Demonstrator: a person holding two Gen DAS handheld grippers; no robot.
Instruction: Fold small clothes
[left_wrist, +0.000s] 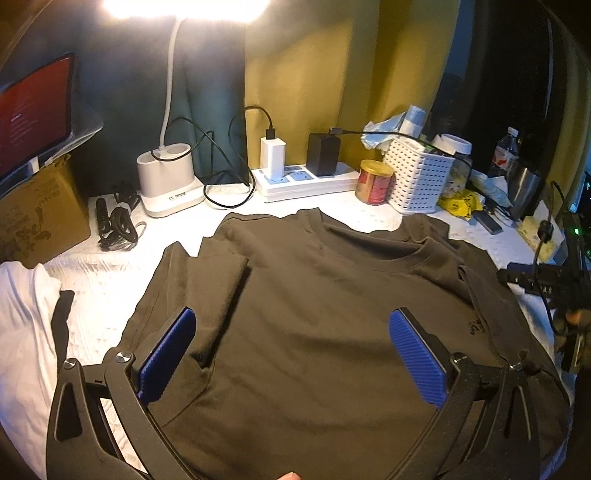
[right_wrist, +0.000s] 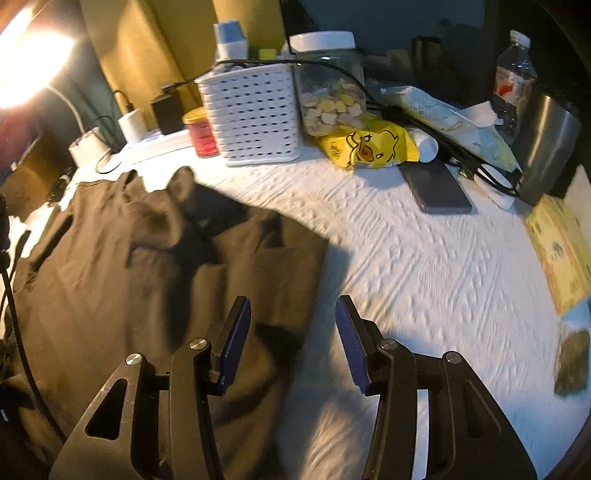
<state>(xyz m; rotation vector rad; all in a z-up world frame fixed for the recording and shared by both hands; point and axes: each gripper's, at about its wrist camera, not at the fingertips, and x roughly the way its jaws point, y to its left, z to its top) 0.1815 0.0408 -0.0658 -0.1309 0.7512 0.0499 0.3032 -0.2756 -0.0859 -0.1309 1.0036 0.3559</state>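
A dark olive-brown T-shirt (left_wrist: 314, 295) lies flat on the white textured table cover, collar toward the back, its left sleeve folded in over the body. My left gripper (left_wrist: 291, 325) is open and empty, its blue pads wide apart above the shirt's chest. In the right wrist view the same shirt (right_wrist: 110, 266) fills the left half. My right gripper (right_wrist: 291, 314) is open and empty, hovering over the shirt's right edge where it meets the white cover (right_wrist: 424, 266). The right gripper's body shows at the left view's right edge (left_wrist: 546, 280).
At the back stand a lamp base (left_wrist: 168, 181), power strip with chargers (left_wrist: 306, 177), red can (left_wrist: 375, 181), white basket (left_wrist: 417, 177), snack jar (right_wrist: 328, 85), yellow duck bag (right_wrist: 369, 146), phone (right_wrist: 436, 188), steel cup (right_wrist: 546, 144). A cardboard box (left_wrist: 37, 218) and white cloth (left_wrist: 22, 332) lie left.
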